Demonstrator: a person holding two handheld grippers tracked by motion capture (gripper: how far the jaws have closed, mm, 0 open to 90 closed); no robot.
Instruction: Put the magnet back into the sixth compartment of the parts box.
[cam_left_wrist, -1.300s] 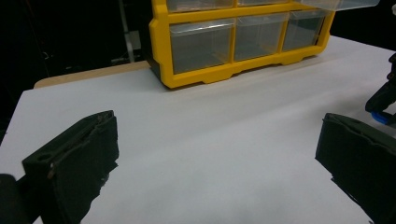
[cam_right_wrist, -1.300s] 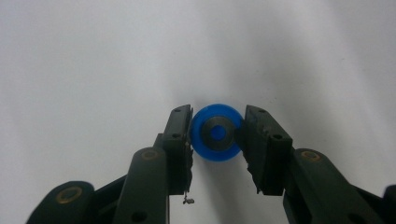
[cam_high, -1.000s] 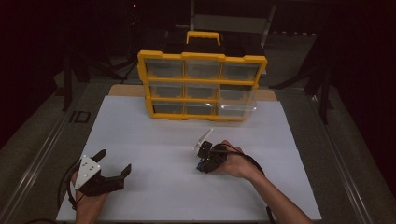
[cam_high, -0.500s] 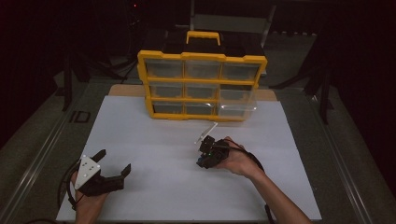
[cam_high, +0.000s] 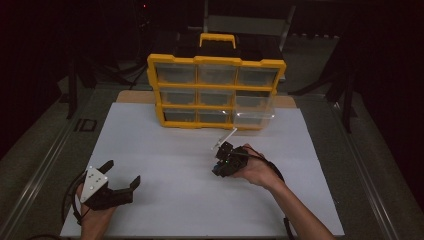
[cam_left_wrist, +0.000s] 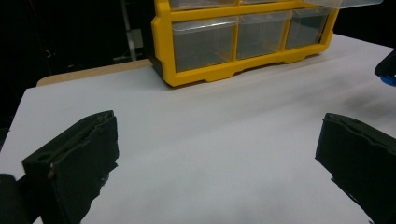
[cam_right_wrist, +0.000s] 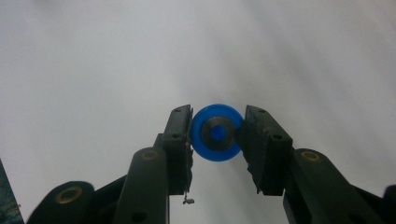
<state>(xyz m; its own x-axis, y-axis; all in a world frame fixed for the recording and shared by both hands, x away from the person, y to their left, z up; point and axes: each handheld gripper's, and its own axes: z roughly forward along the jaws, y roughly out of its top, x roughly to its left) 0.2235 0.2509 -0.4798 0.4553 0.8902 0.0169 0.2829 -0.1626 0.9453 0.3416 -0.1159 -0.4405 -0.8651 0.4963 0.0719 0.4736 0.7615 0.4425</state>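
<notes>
My right gripper is shut on a small blue disc with a grey centre, which sits squeezed between the two black jaws above the white table sheet. In the high view, my right gripper hovers right of centre, in front of the yellow drawer organizer. My left gripper rests at the near left with its jaws wide open and nothing between them. From the left gripper view, the organizer stands ahead across bare sheet.
The organizer has clear plastic drawers; its lower right drawer is pulled out toward me. The white sheet covers the table top between both hands. Dark metal rails run along the table's left and right sides.
My right gripper has shifted slightly away from me, toward the organizer, still holding the blue disc. The left gripper has stayed put.
</notes>
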